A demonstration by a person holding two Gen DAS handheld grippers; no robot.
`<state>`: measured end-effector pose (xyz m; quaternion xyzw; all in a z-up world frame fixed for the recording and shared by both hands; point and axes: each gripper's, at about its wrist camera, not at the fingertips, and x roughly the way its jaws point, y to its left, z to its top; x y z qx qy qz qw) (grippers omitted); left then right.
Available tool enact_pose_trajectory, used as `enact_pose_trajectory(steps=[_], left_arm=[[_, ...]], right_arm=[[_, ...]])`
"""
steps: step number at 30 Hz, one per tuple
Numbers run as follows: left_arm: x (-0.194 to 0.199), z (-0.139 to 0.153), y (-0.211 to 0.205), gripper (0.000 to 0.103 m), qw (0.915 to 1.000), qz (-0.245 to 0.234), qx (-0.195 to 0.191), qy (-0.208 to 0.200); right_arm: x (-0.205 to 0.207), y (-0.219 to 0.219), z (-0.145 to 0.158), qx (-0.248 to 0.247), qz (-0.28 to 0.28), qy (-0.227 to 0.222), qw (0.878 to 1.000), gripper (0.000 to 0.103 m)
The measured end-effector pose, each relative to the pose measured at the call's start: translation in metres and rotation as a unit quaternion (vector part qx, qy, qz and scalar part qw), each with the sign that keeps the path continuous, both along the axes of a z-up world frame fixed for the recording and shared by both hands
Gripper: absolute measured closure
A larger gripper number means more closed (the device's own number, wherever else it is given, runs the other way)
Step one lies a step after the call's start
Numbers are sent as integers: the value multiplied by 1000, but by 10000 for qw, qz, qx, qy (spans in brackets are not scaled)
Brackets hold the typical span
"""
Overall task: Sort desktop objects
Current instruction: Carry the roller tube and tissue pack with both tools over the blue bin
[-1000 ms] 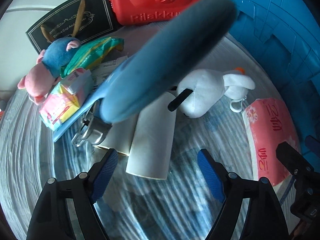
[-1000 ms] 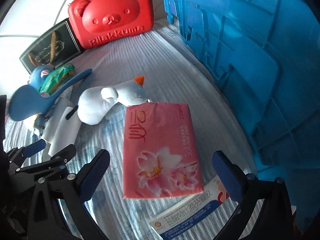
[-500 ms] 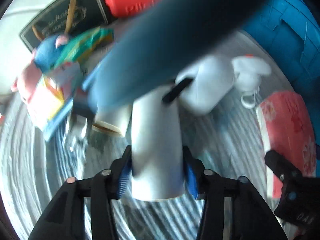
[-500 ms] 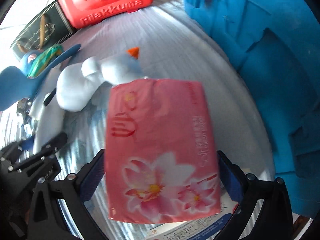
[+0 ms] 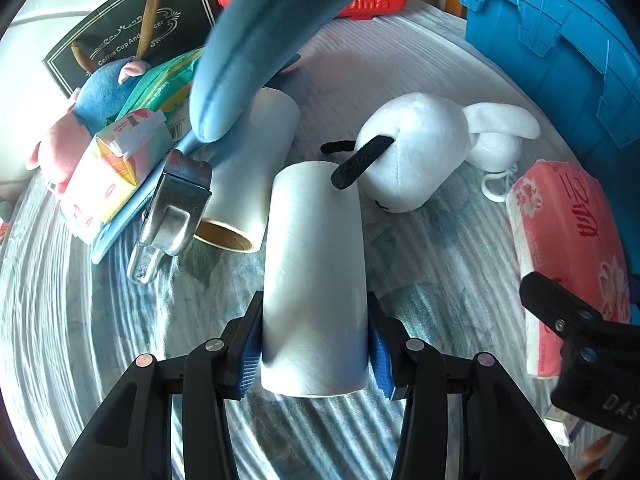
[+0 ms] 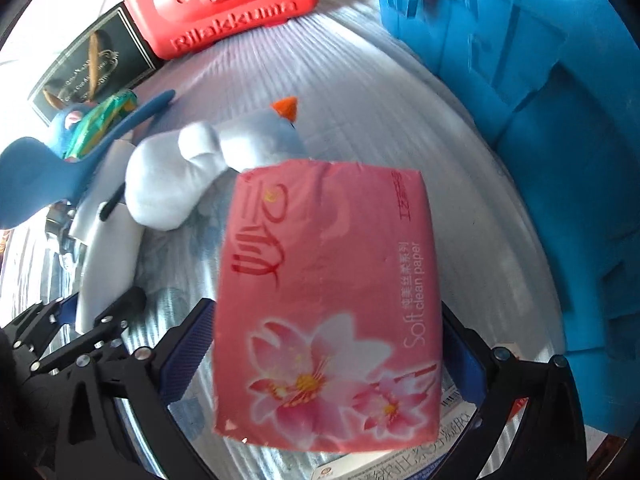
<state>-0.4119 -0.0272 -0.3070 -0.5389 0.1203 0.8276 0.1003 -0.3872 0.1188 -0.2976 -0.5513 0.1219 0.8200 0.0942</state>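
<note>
A blue crate [image 6: 552, 128] fills the right side of the desk; its inside is hidden, so what it holds cannot be told. A red case [image 6: 224, 4] stands shut at the back, beside a black box [image 5: 132, 36]. The pink tissue pack [image 6: 328, 304] sits between the right gripper [image 6: 324, 356] pads, which press its two sides; it looks lifted off the cloth. A white plush [image 5: 416, 148] lies mid-desk, just beyond the white roll [image 5: 316, 280] that the left gripper [image 5: 314, 350] clamps at its near end. A second roll [image 5: 248, 176] lies beside it, under a blue plush [image 5: 256, 40], touching a metal clip [image 5: 172, 208].
</note>
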Motion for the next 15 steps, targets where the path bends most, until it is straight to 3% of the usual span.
enact_pose_trajectory(steps=[4,5,6,15], left_arm=[[10,5,-2,58,10000,-5,-13,48],[13,8,-2,58,10000,-3,-11,68],[17,10,-3,58,10000,1,-7,85],[54,46,-24,58,9992,156,92,360]], right_arm=[[4,-7,2,45,108,-103,9999,2],[5,-10,3,161,128,-142,9997,14],[7,-12,5,229,148,-152,9995,18],[41,-35,34,250,342,105,9990,19]])
